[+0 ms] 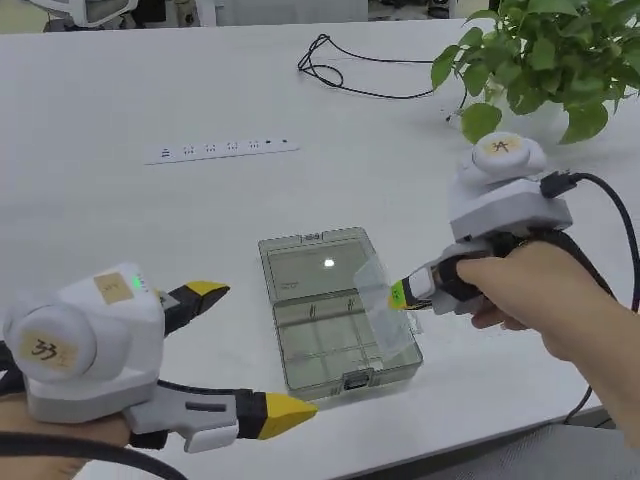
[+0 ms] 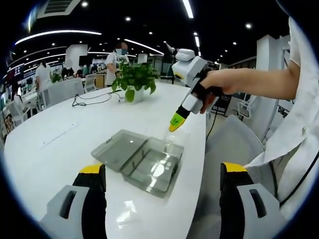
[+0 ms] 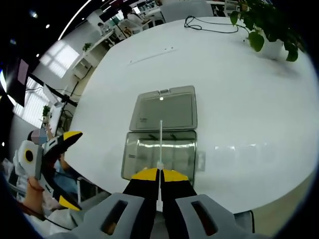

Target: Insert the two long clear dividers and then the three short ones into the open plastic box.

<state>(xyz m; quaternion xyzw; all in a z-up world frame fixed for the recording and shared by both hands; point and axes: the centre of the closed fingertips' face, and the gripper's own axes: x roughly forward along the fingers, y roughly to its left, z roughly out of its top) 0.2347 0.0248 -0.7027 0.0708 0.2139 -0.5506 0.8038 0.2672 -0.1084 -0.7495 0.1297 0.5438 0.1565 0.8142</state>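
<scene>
White worktop carries the open plastic box, lid lying flat. Left tongs are apart and empty. Right tongs are clamped on 1 clear divider over the box's right side. Divider is likely light, thin, slippery and bendy: pinch its top edge.

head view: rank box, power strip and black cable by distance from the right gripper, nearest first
1. open plastic box, front of table, just left of the right gripper, which grips a clear divider at its tray.
2. power strip, mid-table, left.
3. black cable, far side of table.
</scene>
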